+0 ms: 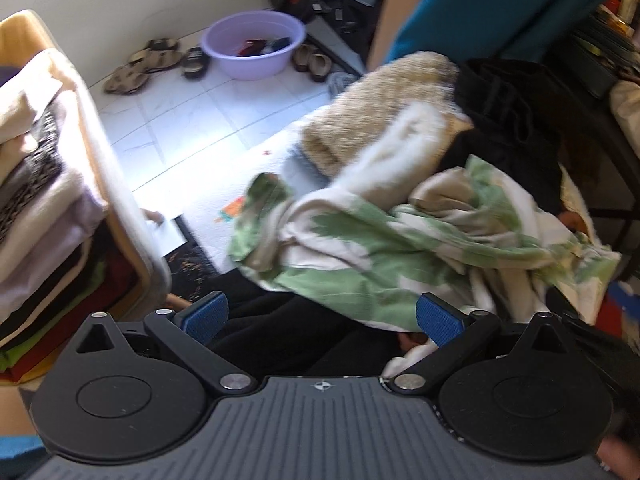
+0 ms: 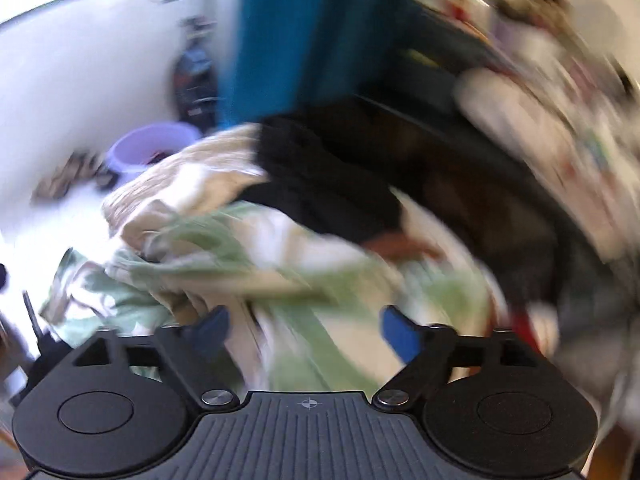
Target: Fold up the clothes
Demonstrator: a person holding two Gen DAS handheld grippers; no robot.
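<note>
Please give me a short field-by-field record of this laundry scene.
garment nearest: crumpled green and cream cloth, unfolded
behind it: beige knit, black garment
folded stack: on a chair, left
floor: lilac basin, sandals
left tool: open, empty
right tool: open above the cloth, view blurred

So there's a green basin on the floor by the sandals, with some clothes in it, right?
Not quite: the basin is lavender purple, not green. It does sit on the floor beside the sandals with a few dark and red clothes inside. The left wrist view shows it clearly; the green you may mean is the crumpled green-and-white cloth nearer the camera.
</note>
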